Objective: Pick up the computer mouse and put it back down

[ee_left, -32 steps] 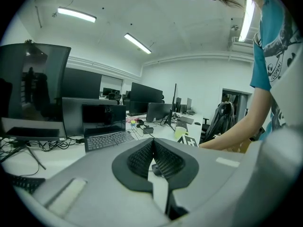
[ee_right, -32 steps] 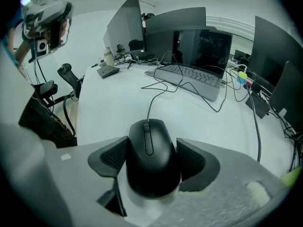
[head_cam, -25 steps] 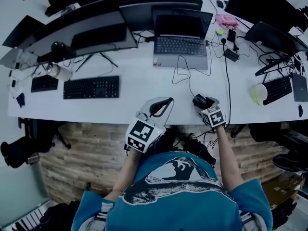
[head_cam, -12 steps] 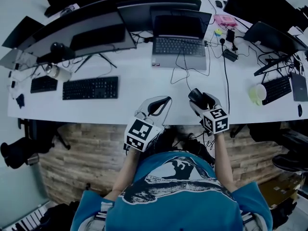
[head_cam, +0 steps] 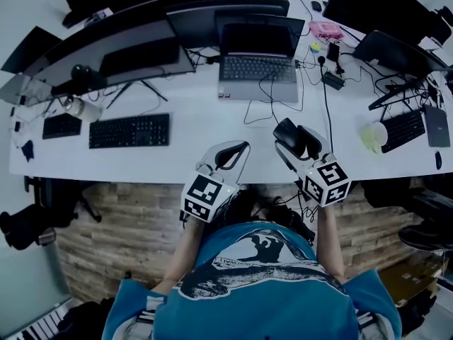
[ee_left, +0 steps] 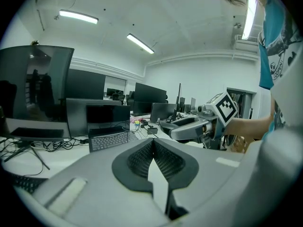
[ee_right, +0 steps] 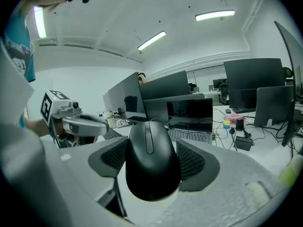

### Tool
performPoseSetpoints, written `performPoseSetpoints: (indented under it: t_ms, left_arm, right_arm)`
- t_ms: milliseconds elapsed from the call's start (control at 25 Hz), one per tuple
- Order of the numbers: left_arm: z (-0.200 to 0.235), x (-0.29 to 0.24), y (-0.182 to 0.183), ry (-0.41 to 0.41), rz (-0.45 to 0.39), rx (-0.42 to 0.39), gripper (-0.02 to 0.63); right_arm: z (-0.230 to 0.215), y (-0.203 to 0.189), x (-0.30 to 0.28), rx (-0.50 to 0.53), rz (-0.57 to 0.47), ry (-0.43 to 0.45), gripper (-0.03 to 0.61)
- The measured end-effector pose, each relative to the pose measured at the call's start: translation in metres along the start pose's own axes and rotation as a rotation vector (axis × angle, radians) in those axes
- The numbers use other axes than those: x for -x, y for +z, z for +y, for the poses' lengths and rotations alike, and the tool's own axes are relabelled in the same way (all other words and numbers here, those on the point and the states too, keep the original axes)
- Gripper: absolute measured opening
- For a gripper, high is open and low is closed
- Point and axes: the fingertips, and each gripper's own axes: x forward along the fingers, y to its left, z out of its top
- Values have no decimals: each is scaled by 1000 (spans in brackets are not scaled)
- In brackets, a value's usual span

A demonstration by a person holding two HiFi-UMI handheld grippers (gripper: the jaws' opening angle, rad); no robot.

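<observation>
A black corded computer mouse hangs in the air above the front edge of the white desk, tail towards me. My right gripper is shut on it, one ribbed pad pressing each side. The mouse's thin cable trails back towards the laptop. My left gripper rests over the desk's front edge to the left of the mouse, with its pads touching and nothing between them. From the left gripper view the right gripper shows raised at the right.
Behind the mouse stands an open laptop. A black keyboard lies at the left under dark monitors. A pale green cup and a second keyboard sit at the right among cables.
My right gripper has risen off the desk with the mouse in it and tipped up towards level. The left gripper has stayed put.
</observation>
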Motion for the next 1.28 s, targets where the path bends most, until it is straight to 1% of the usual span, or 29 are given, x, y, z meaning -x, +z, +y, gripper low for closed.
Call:
performPoseSetpoints:
  t_ms: [120,320,560,680,840,1000,1160,1280]
  left_arm:
    - [2,4,0,23,-5,3,14]
    - [13,21,-2,94,-19,20,14]
    - [37,54,-8,217,-34,63,14]
    - [48,72,-13,278,-40,71,14]
    - [61,98,-24,344,-31,101,14]
    - [74,130,-33,422,-34,129,14]
    - [84,154,-43,484,-38,158,14]
    - [88,165,-51,514,-31,174,14]
  right_arm:
    - [8,13,2,11,-24,26,318]
    - [21,18,-13,39,-17,77,318]
    - [52,25,-56,86,3,188,318]
    - [71,28,-82,90,13,251,318]
    - [99,27,-119,112,37,327,318]
    - [128,13,-157,148,89,377,318]
    - [144,-15,-195,164,150,380,318]
    - [152,-44,-221,151,214,382,318]
